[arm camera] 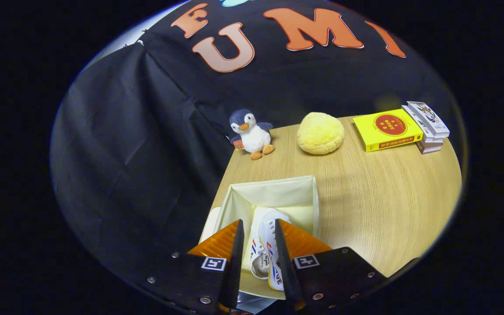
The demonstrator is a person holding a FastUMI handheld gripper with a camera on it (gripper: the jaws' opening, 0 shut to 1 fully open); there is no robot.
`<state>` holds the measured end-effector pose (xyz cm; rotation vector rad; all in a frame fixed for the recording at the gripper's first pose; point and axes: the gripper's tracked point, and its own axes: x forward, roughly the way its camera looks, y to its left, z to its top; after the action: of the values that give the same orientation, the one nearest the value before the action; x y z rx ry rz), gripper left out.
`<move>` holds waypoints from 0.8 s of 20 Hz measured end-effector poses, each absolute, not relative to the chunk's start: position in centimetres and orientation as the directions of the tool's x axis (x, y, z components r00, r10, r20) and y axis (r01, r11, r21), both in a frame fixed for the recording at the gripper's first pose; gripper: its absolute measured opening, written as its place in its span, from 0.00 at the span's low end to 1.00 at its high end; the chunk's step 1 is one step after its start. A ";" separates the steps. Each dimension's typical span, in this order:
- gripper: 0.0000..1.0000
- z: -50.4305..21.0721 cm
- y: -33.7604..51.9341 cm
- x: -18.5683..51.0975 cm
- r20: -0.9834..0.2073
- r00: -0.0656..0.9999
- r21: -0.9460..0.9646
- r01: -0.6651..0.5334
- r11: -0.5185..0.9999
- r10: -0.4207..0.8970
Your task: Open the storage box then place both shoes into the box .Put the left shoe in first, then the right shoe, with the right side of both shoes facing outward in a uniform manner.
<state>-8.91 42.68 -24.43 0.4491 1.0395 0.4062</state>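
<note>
Claw: pinching a white shoe between both fingers.
Shoe: inside the open storage box.
Box: on the table.

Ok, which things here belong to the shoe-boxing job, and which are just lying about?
Job: storage box, open; white shoe between the fingers, over the box; gripper, apparently shut on the shoe.

Lying about: toy penguin, yellow bun-shaped plush, yellow book, small book stack, all beyond the box on the table.
</note>
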 end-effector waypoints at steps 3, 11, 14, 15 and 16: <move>0.52 -22.9 39.7 -8.5 -0.685 0.501 0.532 -0.151 0.833 0.529; 0.72 -18.4 27.5 -4.5 -0.546 0.732 0.420 -0.183 0.889 0.409; 0.84 -16.6 21.8 -3.5 -0.504 0.802 0.346 -0.155 0.926 0.322; 0.86 -15.9 20.1 -3.2 -0.488 0.820 0.333 -0.141 0.932 0.299; 0.88 -15.2 18.8 -3.1 -0.468 0.837 0.328 -0.133 0.935 0.283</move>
<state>-3.06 18.79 -15.18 0.2899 0.5361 0.2232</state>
